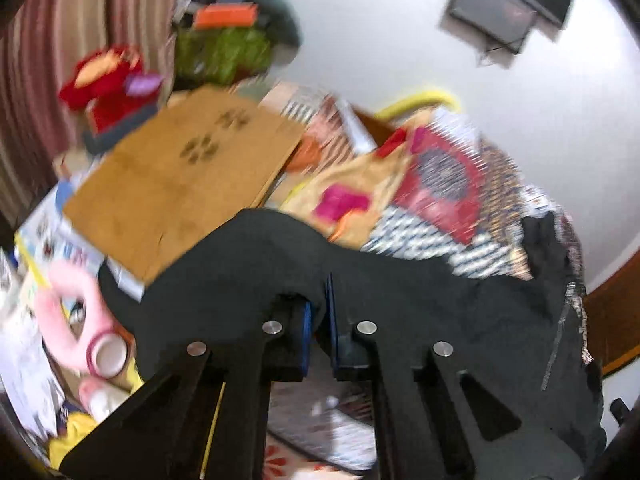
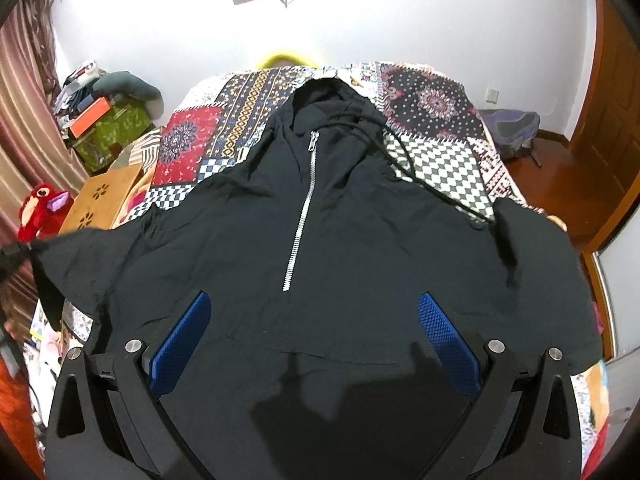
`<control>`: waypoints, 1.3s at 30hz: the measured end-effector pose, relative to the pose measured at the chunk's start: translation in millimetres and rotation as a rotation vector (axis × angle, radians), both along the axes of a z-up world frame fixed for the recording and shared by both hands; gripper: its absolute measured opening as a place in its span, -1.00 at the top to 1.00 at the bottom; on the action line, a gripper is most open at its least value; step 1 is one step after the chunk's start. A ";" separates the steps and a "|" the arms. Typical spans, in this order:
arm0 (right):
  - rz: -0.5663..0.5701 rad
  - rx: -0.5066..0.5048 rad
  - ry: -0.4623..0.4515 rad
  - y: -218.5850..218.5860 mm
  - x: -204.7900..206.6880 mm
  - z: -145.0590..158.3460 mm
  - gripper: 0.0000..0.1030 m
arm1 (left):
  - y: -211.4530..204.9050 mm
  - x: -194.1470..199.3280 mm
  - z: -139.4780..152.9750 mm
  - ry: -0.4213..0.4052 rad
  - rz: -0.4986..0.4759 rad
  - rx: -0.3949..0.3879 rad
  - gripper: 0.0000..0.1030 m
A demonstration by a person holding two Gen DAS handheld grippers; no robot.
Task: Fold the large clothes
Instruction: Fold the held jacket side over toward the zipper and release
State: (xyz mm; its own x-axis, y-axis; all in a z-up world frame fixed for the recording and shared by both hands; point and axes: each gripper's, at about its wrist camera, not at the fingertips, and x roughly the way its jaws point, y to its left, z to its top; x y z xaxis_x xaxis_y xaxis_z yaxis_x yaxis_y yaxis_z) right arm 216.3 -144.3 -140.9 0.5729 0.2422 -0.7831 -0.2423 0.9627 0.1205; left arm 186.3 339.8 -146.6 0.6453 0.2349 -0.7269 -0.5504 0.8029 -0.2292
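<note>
Left wrist view, claw: the left gripper (image 1: 318, 320) is clamped narrow on a fold of the black hoodie (image 1: 400, 292), cloth bunched between the blue pads.
Left wrist view, surroundings: beyond the hoodie lie the patchwork bedspread (image 1: 436, 184) and a wooden board (image 1: 180, 176); the frame is blurred.
Right wrist view, claw: the right gripper (image 2: 316, 336) hangs wide and empty over the hoodie's (image 2: 340, 232) lower front.
Right wrist view, axis: the zipper (image 2: 302, 216) runs straight away from that claw toward the hood.
Right wrist view, nearer arm: the left-hand sleeve tip (image 2: 36, 248) is lifted off the bedspread (image 2: 432, 104).
Obstacles: the drawcord (image 2: 408, 160) trails right of the zipper; a red plush toy (image 2: 40, 212) sits clear.
</note>
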 end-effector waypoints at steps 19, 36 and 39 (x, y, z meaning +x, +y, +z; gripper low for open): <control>0.048 -0.082 -0.007 -34.5 -11.2 -8.5 -1.00 | -232.9 89.5 28.0 0.001 -0.536 0.082 0.89; 0.083 -0.128 -0.006 -26.3 -25.2 -9.4 -1.00 | -314.9 71.4 -81.8 0.326 -0.767 0.068 0.70; 0.098 -0.136 -0.026 -16.8 -27.1 -3.3 -1.00 | -310.3 62.5 -67.8 0.300 -0.778 0.094 0.42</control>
State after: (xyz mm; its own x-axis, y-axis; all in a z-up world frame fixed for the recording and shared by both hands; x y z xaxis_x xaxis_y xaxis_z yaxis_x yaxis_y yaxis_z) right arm 189.2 -161.1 -144.1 0.5722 0.1908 -0.7976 -0.3372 0.9413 -0.0168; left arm 248.7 29.5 -214.4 0.4307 -0.1288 -0.8933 0.1412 0.9872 -0.0743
